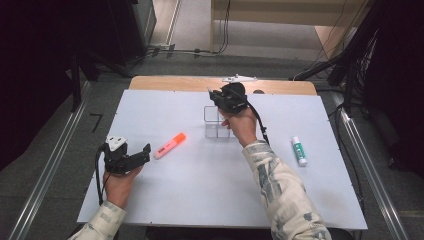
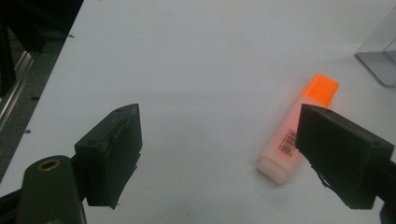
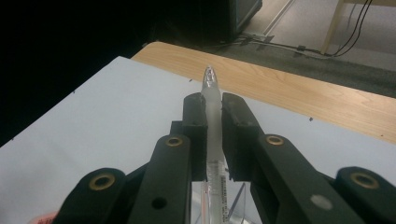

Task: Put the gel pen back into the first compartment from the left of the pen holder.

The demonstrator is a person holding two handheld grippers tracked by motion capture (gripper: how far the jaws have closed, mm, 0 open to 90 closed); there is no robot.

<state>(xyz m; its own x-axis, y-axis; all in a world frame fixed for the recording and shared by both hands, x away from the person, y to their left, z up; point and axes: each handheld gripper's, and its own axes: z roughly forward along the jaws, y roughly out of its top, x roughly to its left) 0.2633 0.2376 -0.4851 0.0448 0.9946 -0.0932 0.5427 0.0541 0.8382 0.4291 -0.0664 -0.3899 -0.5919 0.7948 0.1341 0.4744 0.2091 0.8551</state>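
Observation:
An orange highlighter [image 1: 170, 145] lies on the white tabletop [image 1: 200, 190], left of centre. My left gripper [image 1: 142, 155] rests low beside it, open and holding nothing; in the left gripper view the highlighter [image 2: 299, 128] lies just ahead of the right jaw, outside the gap of the gripper [image 2: 224, 154]. My right gripper [image 1: 212, 95] is raised at the back over a clear compartment box [image 1: 215, 122]. In the right gripper view the gripper [image 3: 214, 112] is shut on a clear pen [image 3: 210, 81], whose tip pokes out past the jaws.
A white and green glue stick [image 1: 299, 151] lies at the right side of the table. A white flat part [image 1: 239, 78] sits on the wooden strip at the far edge. A corner of the clear box [image 2: 380, 60] shows in the left gripper view.

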